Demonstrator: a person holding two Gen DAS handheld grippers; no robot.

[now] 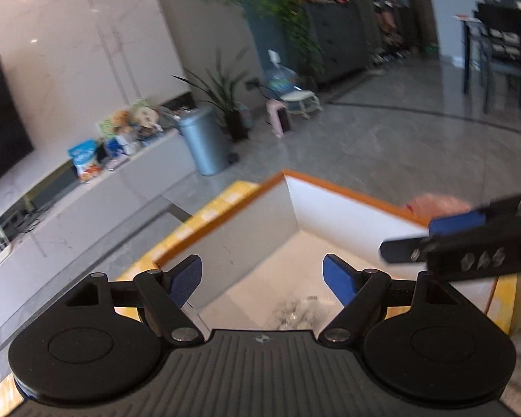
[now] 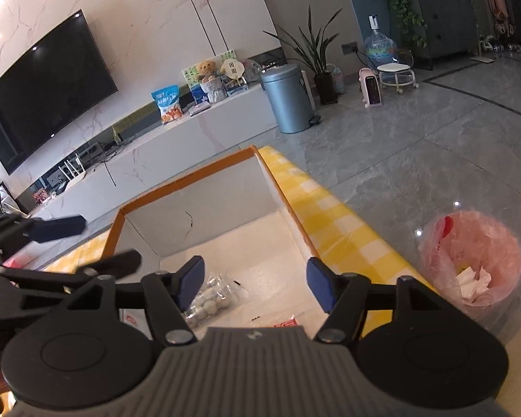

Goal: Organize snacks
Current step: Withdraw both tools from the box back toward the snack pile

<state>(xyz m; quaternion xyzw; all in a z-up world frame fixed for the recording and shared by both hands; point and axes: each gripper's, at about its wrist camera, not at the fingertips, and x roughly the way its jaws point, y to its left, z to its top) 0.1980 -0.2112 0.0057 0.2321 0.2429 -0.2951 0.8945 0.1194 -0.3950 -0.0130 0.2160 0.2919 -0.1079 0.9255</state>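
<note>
A white box with an orange rim stands on a yellow checked tablecloth. A clear bag of small round snacks lies on the box floor, and a red-and-white packet lies near it. My left gripper is open and empty above the box. My right gripper is open and empty above the box too. The right gripper also shows at the right of the left wrist view, and the left gripper at the left of the right wrist view.
A pink-lined waste bin stands on the grey floor right of the table. A TV, a low cabinet with snack bags and toys, a grey trash can, plants and a stool lie beyond.
</note>
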